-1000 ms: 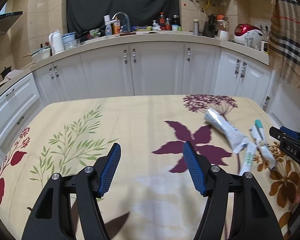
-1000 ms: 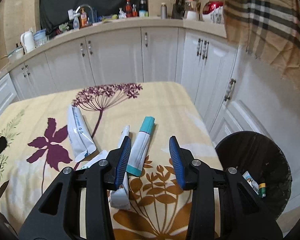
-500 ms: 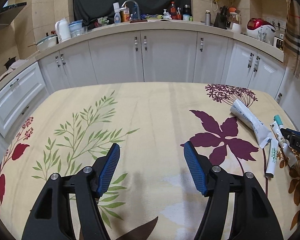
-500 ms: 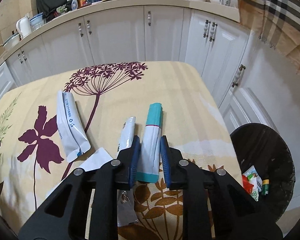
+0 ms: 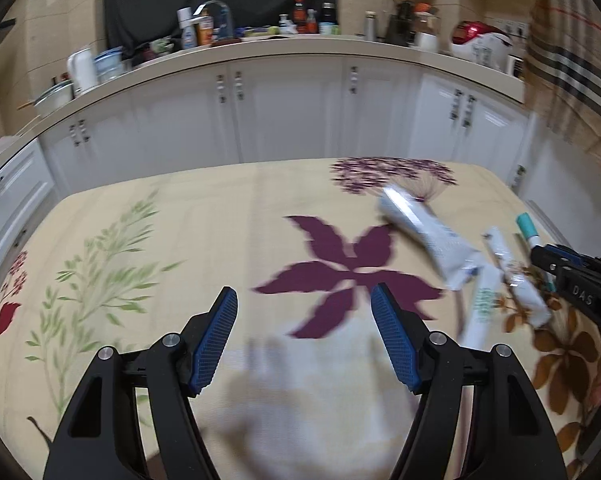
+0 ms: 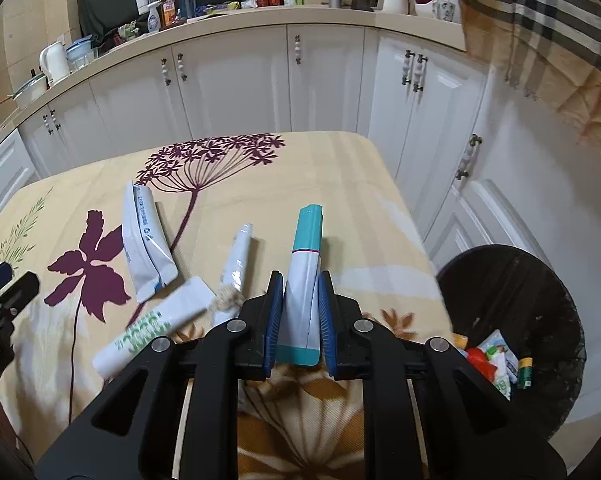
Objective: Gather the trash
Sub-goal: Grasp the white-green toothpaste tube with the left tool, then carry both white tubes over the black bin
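Your right gripper (image 6: 299,312) is pinching the teal tube (image 6: 305,280), its blue pads pressed on either side of the tube's lower half. The teal cap end points away from you, toward the far edge of the table (image 6: 340,168). Whether the tube is off the cloth or touching it, you cannot tell from either view.

Your left gripper (image 5: 303,334) is spread wide with nothing between its fingers. It hovers over the purple flower print near the middle of the table, well apart from the trash. That view is blurred.

Three more pieces lie on the cloth to the left of your right gripper. The white pouch (image 6: 146,244) is farthest left, lying lengthwise below the printed flower head. The crumpled tube (image 6: 236,268) lies just beside your right gripper's left finger, its squashed end near the finger. The green-lettered tube (image 6: 156,324) lies slanted, nearest to you, its far end close to the pouch and the crumpled tube.

The bin (image 6: 516,328) stands on the floor to the right of the table, beside the white cabinets. It is dark and round, and it holds a few bright wrappers (image 6: 492,356) at the bottom. Your right gripper is near its left rim, over the table.
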Tool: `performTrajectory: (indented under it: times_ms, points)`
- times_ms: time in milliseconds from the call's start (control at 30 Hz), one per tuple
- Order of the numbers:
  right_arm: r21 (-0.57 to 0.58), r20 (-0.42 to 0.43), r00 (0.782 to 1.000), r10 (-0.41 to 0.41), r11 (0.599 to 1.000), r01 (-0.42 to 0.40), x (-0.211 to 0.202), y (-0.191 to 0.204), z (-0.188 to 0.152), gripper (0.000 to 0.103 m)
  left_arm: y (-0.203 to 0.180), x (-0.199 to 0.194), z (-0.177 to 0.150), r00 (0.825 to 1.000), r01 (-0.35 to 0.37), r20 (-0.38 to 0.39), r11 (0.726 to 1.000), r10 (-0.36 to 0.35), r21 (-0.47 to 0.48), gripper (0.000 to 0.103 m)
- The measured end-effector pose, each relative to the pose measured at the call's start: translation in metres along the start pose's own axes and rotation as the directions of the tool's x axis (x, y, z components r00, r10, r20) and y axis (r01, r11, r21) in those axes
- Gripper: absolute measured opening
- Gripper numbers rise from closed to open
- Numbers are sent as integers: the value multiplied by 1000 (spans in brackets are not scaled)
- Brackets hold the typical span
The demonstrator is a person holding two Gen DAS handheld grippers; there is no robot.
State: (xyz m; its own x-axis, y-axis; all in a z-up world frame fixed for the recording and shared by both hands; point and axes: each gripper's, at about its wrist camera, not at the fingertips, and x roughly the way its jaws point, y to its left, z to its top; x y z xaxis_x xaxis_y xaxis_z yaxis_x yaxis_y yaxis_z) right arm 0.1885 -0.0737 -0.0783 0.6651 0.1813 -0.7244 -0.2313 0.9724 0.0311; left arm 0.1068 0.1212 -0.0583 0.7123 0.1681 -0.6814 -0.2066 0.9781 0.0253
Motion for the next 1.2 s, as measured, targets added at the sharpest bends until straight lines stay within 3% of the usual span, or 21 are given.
performTrajectory:
  times_ms: [267, 633, 833, 900, 1200]
  points:
    - [40, 27, 999, -26, 999, 25, -23, -33, -12, 18, -51, 6, 3, 997, 75, -15, 994, -74, 84, 68]
    - [102, 35, 998, -47, 994, 44, -36, -75, -29, 18, -92, 29, -2, 985, 145, -115, 973, -126, 181, 67]
    - [112, 35, 998, -42, 993, 38, -37, -83, -32, 18, -100, 33, -2, 976, 191, -143, 960, -163, 205, 34]
    - [113, 35, 999, -40, 993, 36, -37, -84, -33, 18, -105, 32, -3, 977, 188, -139, 954, -159, 233, 19]
    - [110, 36, 999, -35, 993, 31, -37, -82, -36, 18, -107, 27, -8, 973, 215, -139, 944, -185, 250, 14]
